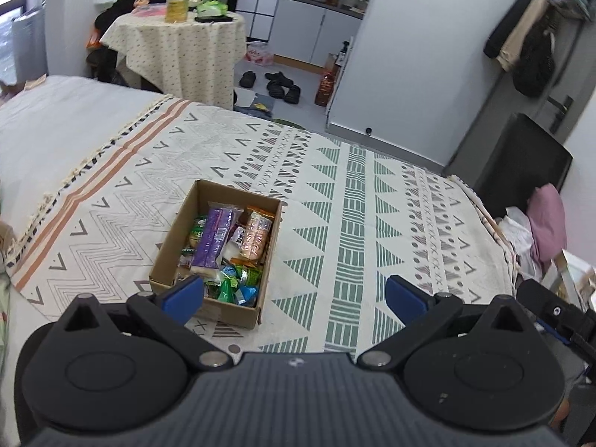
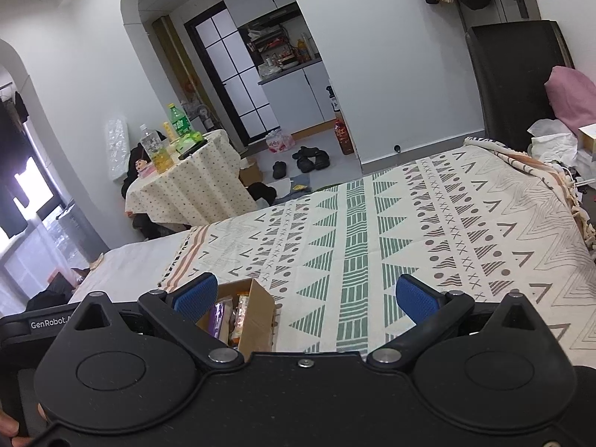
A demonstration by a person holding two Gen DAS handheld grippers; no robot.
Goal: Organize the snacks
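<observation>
A cardboard box [image 1: 169, 247] sits on the patterned bed cover [image 1: 335, 193]. It holds several snacks: a purple packet [image 1: 213, 240], an orange-pink packet [image 1: 255, 236] and small green and blue wrappers [image 1: 238, 283]. My left gripper [image 1: 294, 296] is open and empty, above and just in front of the box. The box shows in the right wrist view [image 2: 257, 320] behind the left finger. My right gripper [image 2: 305, 298] is open and empty, to the right of the box.
A small round table [image 1: 178, 48] with bottles stands beyond the bed. Shoes [image 1: 277, 83] lie on the floor. A black chair [image 1: 510, 164] and a pink cloth [image 1: 547, 219] are past the bed's right edge. A white sheet [image 1: 56, 126] lies left.
</observation>
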